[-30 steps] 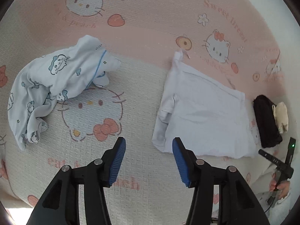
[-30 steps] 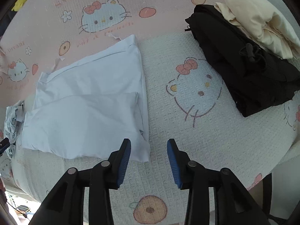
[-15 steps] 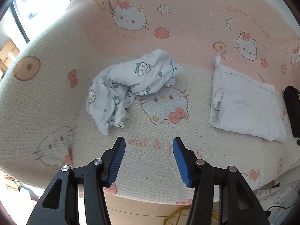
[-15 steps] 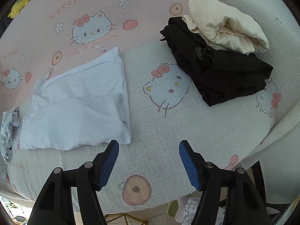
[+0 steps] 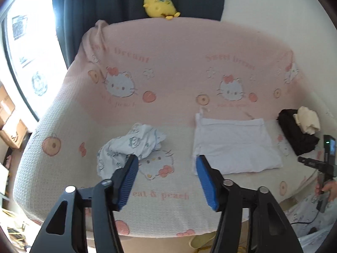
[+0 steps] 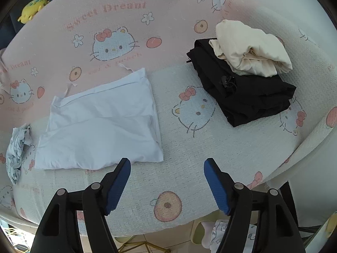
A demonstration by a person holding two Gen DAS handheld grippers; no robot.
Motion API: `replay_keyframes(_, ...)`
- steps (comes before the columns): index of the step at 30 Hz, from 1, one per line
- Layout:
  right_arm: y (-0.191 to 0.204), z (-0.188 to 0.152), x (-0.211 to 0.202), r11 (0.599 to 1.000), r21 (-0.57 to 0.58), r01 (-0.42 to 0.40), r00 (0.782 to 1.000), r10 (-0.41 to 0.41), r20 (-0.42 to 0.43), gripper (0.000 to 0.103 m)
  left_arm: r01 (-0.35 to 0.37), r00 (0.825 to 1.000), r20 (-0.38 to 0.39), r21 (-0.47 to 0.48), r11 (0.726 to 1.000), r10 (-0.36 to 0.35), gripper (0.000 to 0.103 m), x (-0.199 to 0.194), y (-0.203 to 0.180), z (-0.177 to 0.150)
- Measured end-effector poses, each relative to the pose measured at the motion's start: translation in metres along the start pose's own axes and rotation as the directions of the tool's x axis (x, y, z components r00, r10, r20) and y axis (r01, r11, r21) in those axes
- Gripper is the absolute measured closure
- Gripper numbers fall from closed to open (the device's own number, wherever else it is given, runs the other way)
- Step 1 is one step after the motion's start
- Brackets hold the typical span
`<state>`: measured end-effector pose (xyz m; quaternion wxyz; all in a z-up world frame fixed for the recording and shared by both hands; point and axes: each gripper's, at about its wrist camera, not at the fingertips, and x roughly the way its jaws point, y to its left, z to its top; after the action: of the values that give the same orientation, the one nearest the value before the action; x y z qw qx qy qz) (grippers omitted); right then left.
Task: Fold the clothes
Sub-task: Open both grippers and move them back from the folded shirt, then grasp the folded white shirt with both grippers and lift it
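Observation:
A folded white garment (image 5: 236, 145) (image 6: 101, 124) lies flat on the sofa seat. Left of it sits a crumpled pale-blue printed garment (image 5: 130, 147) (image 6: 18, 147). At the right end rests a folded black garment (image 6: 244, 92) (image 5: 294, 130) with a folded cream one (image 6: 250, 48) (image 5: 307, 120) on top. My left gripper (image 5: 166, 179) hangs open above the seat's front edge, empty, between the printed and white garments. My right gripper (image 6: 167, 183) is open and empty too, off the front edge just right of the white garment's near corner.
The sofa (image 5: 179, 80) wears a pink and cream cartoon-cat cover. A yellow plush toy (image 5: 160, 7) (image 6: 33, 7) sits on the backrest before a dark curtain. A window and cardboard boxes (image 5: 8, 122) are at left. A hand holding the other gripper (image 5: 324, 164) shows at right. Tiled floor lies below.
Both grippers have pulled back and up from the seat, so the whole sofa now shows. The right gripper's jaws opened wider. The white garment lies where it was.

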<state>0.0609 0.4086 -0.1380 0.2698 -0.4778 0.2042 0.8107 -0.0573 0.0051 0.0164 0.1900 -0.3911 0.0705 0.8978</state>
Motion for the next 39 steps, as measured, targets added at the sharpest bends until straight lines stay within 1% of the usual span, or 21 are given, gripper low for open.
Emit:
replay_keyframes(1,0.001,-0.001,0.001,1.000,0.004,-0.007,1.000,0.007,-0.004,0.031,0.040,0.999,0.018,0.005,0.999,-0.040,0.020,-0.006,-0.004,0.003)
replay_keyframes(2,0.002,-0.001,0.003,1.000,0.008,-0.014,1.000,0.014,-0.008,0.031,0.076,0.997,0.026,0.005,0.997,-0.076,0.015,-0.001,-0.008,0.002)
replay_keyframes(3,0.003,-0.002,0.004,1.000,0.012,-0.021,1.000,0.021,-0.012,0.031,0.112,0.993,0.034,0.006,0.994,-0.112,0.015,0.005,-0.012,0.000)
replay_keyframes(5,0.005,-0.004,0.008,0.999,0.028,-0.038,0.999,0.039,-0.026,0.031,0.162,0.986,-0.028,-0.025,0.987,-0.162,0.015,0.033,-0.021,-0.006)
replay_keyframes(7,0.004,-0.007,0.014,0.996,0.059,-0.062,0.997,0.065,-0.051,0.031,0.197,0.977,-0.069,-0.071,0.978,-0.202,0.015,0.060,-0.030,-0.016)
replay_keyframes(9,0.004,-0.011,0.019,0.995,0.070,-0.074,0.995,0.079,-0.069,0.031,0.229,0.964,-0.107,-0.118,0.966,-0.242,0.015,0.086,-0.038,-0.026)
replay_keyframes(11,0.006,-0.015,0.021,0.995,0.067,-0.069,0.994,0.074,-0.076,0.031,0.259,0.948,-0.144,-0.166,0.952,-0.283,0.015,0.112,-0.047,-0.036)
replay_keyframes(14,0.008,-0.019,0.025,0.996,0.057,-0.073,0.994,0.078,-0.079,0.031,0.252,0.948,-0.155,-0.164,0.954,-0.278,0.015,0.131,-0.057,-0.042)
replay_keyframes(16,0.009,-0.020,0.030,0.993,0.063,-0.095,0.992,0.100,-0.080,0.031,0.242,0.950,-0.161,-0.156,0.958,-0.266,0.015,0.142,-0.064,-0.045)
replay_keyframes(18,0.011,-0.022,0.038,0.989,0.076,-0.128,0.987,0.134,-0.087,0.031,0.246,0.945,-0.173,-0.177,0.953,-0.276,0.015,0.156,-0.067,-0.047)
replay_keyframes(20,0.012,-0.023,0.048,0.985,0.089,-0.147,0.983,0.155,-0.097,0.031,0.258,0.943,-0.156,-0.215,0.942,-0.294,0.015,0.171,-0.068,-0.051)
replay_keyframes(21,0.013,-0.024,0.053,0.984,0.097,-0.150,0.982,0.159,-0.103,0.031,0.241,0.951,-0.138,-0.234,0.942,-0.277,0.015,0.178,-0.069,-0.055)
replay_keyframes(23,0.012,-0.027,0.063,0.976,0.137,-0.168,0.977,0.183,-0.109,0.031,0.178,0.965,-0.142,-0.268,0.947,-0.222,0.015,0.197,-0.072,-0.062)
replay_keyframes(24,0.011,-0.029,0.067,0.968,0.162,-0.190,0.972,0.209,-0.111,0.031,0.166,0.964,-0.156,-0.282,0.945,-0.216,0.015,0.207,-0.075,-0.065)
replay_keyframes(26,0.008,-0.033,0.074,0.949,0.212,-0.233,0.958,0.262,-0.120,0.031,0.172,0.954,-0.185,-0.314,0.934,-0.238,0.015,0.220,-0.079,-0.072)
replay_keyframes(29,0.002,-0.039,0.079,0.920,0.277,-0.277,0.943,0.315,-0.106,0.031,0.226,0.927,-0.205,-0.358,0.906,-0.313,0.015,0.231,-0.088,-0.082)
replay_keyframes(32,-0.003,-0.044,0.084,0.896,0.324,-0.304,0.933,0.349,-0.090,0.031,0.221,0.917,-0.225,-0.401,0.889,-0.329,0.015,0.241,-0.092,-0.089)
replay_keyframes(33,-0.005,-0.046,0.087,0.879,0.359,-0.315,0.926,0.367,-0.086,0.031,0.211,0.919,-0.219,-0.433,0.877,-0.329,0.015,0.244,-0.090,-0.092)
replay_keyframes(35,-0.010,-0.050,0.094,0.829,0.438,-0.347,0.906,0.417,-0.070,0.031,0.199,0.919,-0.199,-0.509,0.838,-0.340,0.015,0.251,-0.085,-0.100)
replay_keyframes(38,-0.016,-0.056,0.105,0.749,0.546,-0.376,0.880,0.473,-0.044,0.031,0.188,0.907,-0.186,-0.625,0.758,-0.379,0.015,0.266,-0.077,-0.112)
replay_keyframes(39,-0.016,-0.058,0.109,0.727,0.573,-0.377,0.875,0.482,-0.036,0.031,0.192,0.911,-0.169,-0.632,0.751,-0.375,0.015,0.266,-0.077,-0.113)
